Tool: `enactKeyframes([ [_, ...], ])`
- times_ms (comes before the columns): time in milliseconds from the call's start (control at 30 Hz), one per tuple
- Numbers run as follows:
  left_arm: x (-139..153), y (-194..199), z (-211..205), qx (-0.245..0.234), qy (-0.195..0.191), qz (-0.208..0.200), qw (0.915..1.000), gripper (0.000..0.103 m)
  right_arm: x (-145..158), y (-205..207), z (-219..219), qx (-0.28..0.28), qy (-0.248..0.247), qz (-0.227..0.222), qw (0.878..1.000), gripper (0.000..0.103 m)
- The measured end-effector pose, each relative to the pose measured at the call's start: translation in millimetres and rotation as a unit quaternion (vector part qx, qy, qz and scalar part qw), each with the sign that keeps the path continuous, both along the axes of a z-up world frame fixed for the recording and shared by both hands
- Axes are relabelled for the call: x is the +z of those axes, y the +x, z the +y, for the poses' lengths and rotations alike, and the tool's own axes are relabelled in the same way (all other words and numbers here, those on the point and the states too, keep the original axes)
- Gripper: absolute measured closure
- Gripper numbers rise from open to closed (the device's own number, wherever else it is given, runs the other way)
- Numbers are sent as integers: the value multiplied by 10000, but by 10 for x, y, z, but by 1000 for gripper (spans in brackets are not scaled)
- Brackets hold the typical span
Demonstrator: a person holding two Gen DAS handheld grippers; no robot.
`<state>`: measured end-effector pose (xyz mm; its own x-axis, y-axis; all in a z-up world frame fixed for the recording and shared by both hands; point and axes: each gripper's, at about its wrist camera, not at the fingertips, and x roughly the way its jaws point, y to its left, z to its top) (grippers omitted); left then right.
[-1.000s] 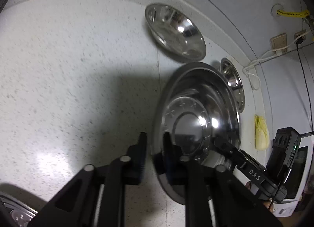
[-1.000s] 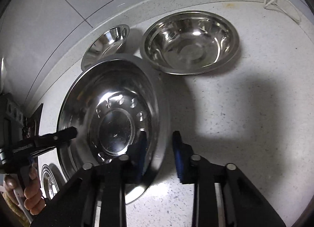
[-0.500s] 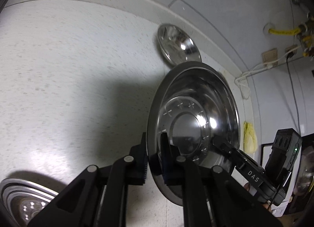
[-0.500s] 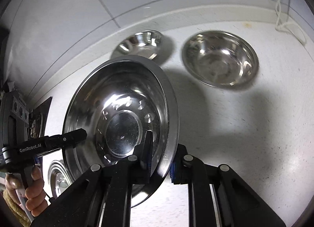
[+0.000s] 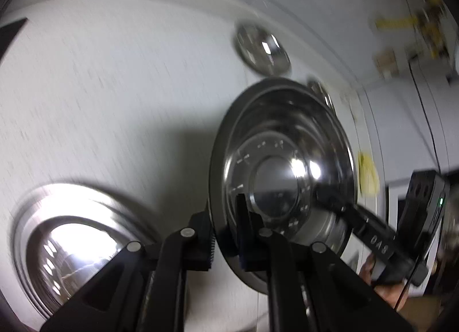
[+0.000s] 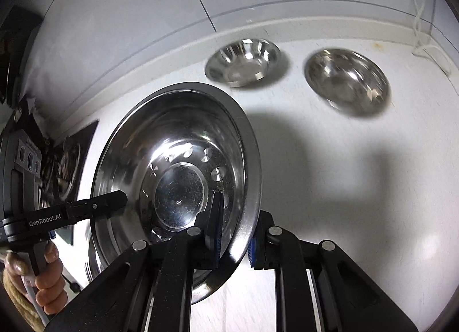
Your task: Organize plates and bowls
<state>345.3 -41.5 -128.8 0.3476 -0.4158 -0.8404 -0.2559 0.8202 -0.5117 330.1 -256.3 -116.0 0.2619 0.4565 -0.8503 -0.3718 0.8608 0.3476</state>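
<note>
The large round stainless-steel plate with a dimpled centre (image 6: 183, 177) hangs tilted above the white speckled counter (image 6: 358, 188), hollow side facing up. The right gripper (image 6: 235, 241) pinches its near right rim; the left gripper (image 5: 225, 230) pinches the opposite rim. Two small steel bowls (image 6: 243, 63) sit beyond near the wall; another steel plate (image 5: 74, 248) lies lower left.

left tongs (image 5: 225, 234) clamped, right tongs (image 6: 235, 241) clamped, angled down
</note>
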Motion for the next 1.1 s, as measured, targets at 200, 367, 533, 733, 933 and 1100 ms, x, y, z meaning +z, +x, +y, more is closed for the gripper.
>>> enactKeyframes([
  [200, -353, -318, -604, -806, -181, 455, 9955, 89, -246, -422, -550, -247, -204, 270, 9991, 90],
  [367, -504, -464, -842, -1031, -174, 602, 9927, 88, -438, -450, -909, -495, -162, 487, 9975, 90],
  [533, -485, -605, -994, -1139, -118, 539, 9920, 86, -554, -440, -1012, -553, -166, 538, 9969, 90],
  [733, -448, -618, -970, -1040, 30, 395, 9938, 85, -528, -511, -1001, -512, -192, 467, 9974, 90],
  [933, -364, -603, -911, -935, 262, 237, 9950, 76, -558, -491, -1012, -630, -124, 439, 9970, 90],
  [1100, -314, -628, -830, -852, 388, 193, 9954, 73, -491, -484, -1067, -698, -156, 332, 9969, 83],
])
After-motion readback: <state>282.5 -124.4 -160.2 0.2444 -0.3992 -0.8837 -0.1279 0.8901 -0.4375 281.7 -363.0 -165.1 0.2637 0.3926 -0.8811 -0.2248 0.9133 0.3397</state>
